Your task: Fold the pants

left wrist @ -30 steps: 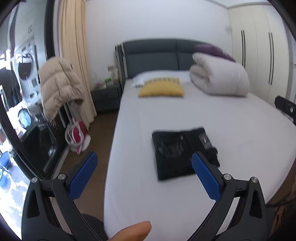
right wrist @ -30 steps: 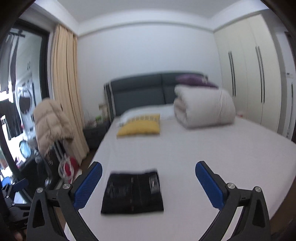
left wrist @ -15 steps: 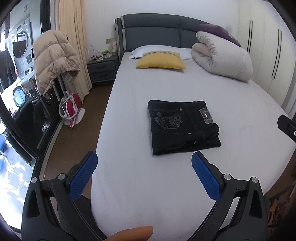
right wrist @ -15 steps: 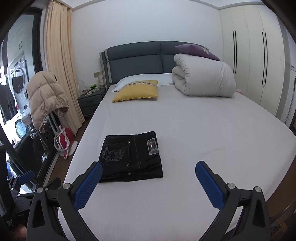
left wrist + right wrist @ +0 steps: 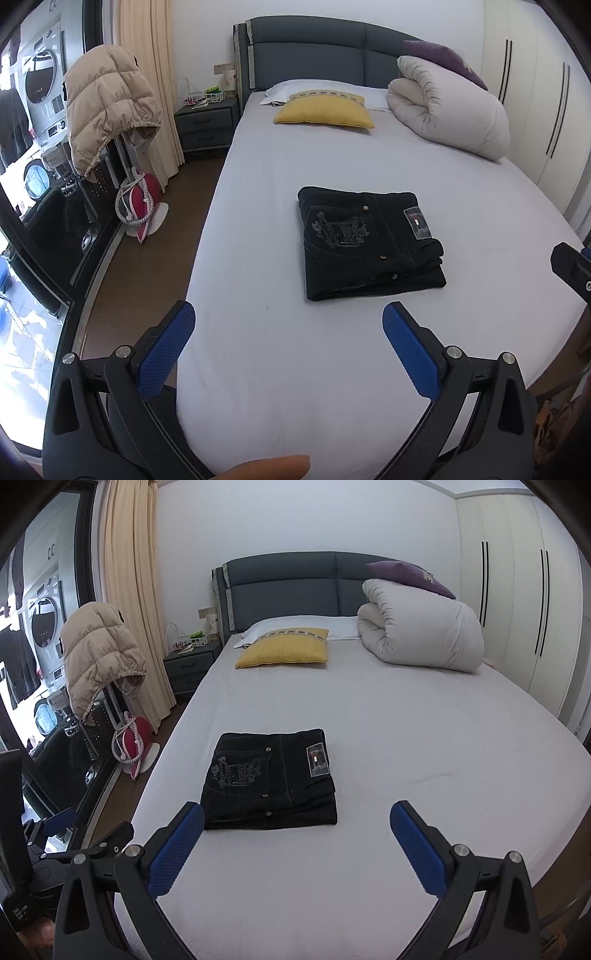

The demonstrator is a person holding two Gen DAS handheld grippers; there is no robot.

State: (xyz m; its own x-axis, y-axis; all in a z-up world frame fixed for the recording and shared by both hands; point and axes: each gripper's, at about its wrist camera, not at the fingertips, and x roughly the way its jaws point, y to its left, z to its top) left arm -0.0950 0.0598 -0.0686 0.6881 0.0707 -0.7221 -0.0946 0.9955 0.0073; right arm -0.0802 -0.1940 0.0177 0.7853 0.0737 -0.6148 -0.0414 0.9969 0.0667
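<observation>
Black pants [image 5: 369, 243] lie folded into a compact rectangle on the white bed [image 5: 332, 369], back pocket embroidery and label facing up. They also show in the right wrist view [image 5: 271, 779]. My left gripper [image 5: 288, 317] is open and empty, held above the bed's near end, well short of the pants. My right gripper [image 5: 295, 816] is open and empty, hovering just in front of the pants' near edge. Part of the right gripper shows at the left wrist view's right edge [image 5: 572, 266].
A yellow cushion [image 5: 325, 112], a white pillow and a rolled white duvet [image 5: 450, 110] with a purple pillow lie at the headboard. Left of the bed stand a nightstand [image 5: 207, 125], a beige jacket [image 5: 107, 103] on a rack and a red item on the floor. Wardrobes line the right wall.
Both grippers have tilted and settled, so the pants now sit sharper and nearer the middle of each view. The pants have not moved. Both grippers stay open.
</observation>
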